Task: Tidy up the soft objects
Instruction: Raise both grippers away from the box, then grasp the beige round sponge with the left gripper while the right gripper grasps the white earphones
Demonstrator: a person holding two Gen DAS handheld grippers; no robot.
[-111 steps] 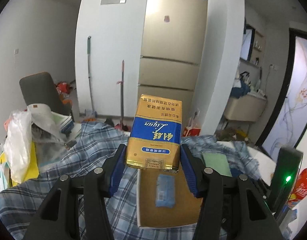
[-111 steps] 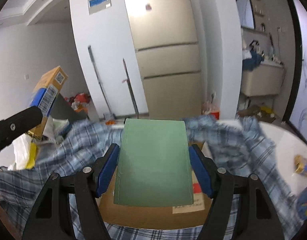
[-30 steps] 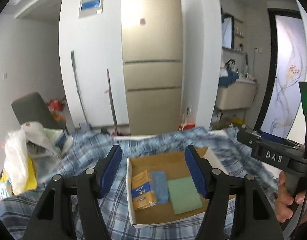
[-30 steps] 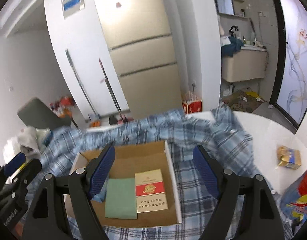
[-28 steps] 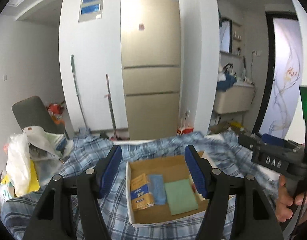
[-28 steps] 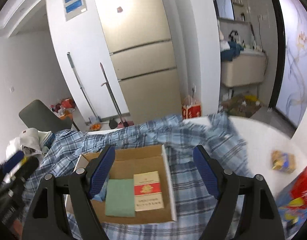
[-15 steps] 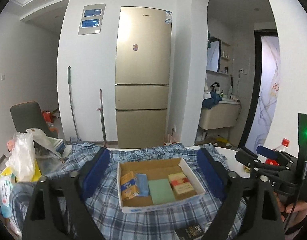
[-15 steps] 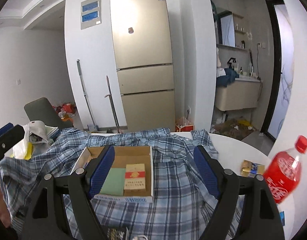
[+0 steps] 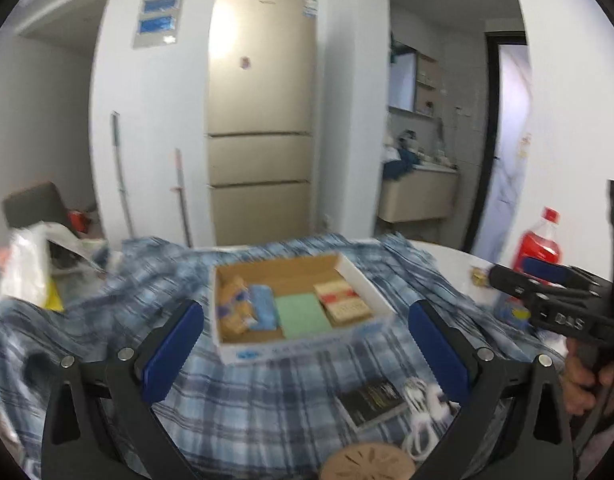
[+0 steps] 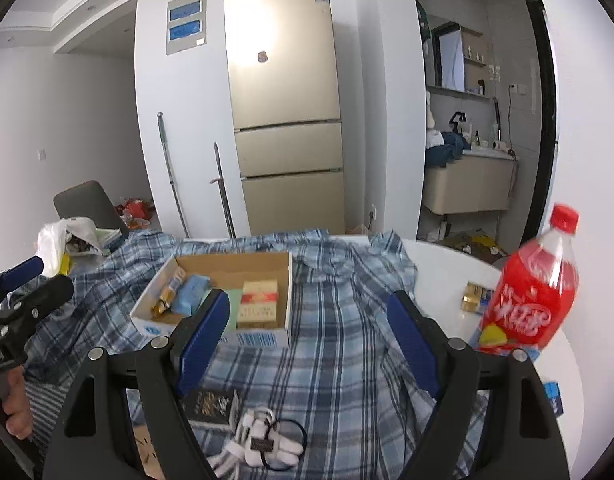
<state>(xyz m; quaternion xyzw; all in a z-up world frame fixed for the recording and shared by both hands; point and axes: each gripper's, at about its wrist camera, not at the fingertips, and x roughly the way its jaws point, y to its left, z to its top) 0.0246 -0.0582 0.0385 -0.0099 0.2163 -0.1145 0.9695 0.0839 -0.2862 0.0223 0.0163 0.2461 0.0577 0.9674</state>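
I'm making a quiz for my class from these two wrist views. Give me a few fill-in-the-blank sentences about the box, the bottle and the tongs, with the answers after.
1. The cardboard box rests on a blue ______ shirt.
2. The cap of the red bottle is ______.
3. In the box, the green pad lies between the blue pack and the ______-and-white packet.
4. Both the left tongs and the right tongs are ______ and hold nothing.

Answers: plaid; red; red; open
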